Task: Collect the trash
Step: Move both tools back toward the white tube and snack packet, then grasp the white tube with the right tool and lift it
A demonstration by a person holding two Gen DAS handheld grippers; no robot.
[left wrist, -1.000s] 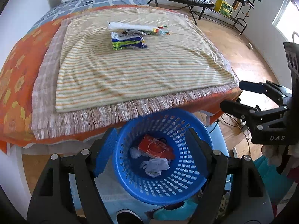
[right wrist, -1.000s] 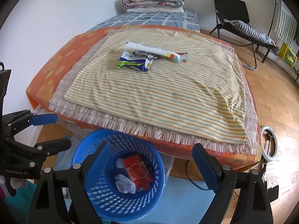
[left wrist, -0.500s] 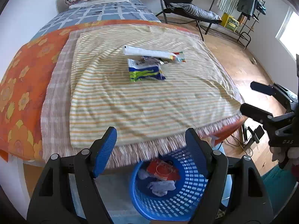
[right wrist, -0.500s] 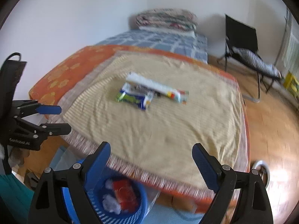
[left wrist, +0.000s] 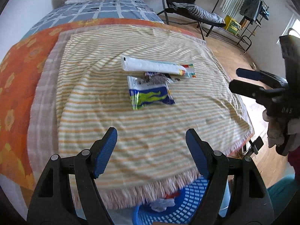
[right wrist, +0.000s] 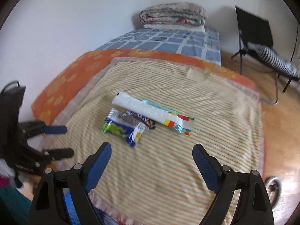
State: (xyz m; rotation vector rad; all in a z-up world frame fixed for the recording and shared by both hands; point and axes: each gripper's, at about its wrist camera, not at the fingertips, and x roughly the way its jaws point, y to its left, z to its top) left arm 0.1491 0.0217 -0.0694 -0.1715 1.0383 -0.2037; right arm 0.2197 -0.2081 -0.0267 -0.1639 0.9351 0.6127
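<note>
Three pieces of trash lie together on the striped blanket (left wrist: 112, 116) in the middle of the bed: a long white wrapper (left wrist: 155, 67) (right wrist: 150, 110), a blue and green packet (left wrist: 150, 95) (right wrist: 121, 129), and a small dark candy wrapper (left wrist: 157, 76) (right wrist: 136, 120) between them. My left gripper (left wrist: 151, 133) (right wrist: 67, 140) hovers open over the blanket's near part, short of the packet. My right gripper (right wrist: 151, 147) (left wrist: 237, 79) is also above the blanket; its jaws are closing slightly with nothing between them. The blue basket (left wrist: 185, 202) with trash inside peeks out below the fringe.
A folded quilt (right wrist: 172, 13) lies at the head of the bed. A black folding chair (right wrist: 262, 43) and a clothes rack (left wrist: 251, 9) stand on the wooden floor to the right. A ring light (right wrist: 273, 185) lies on the floor by the bed corner.
Both grippers have moved from above the basket forward over the bed towards the wrappers. The basket has slipped to the bottom edge of both views.
</note>
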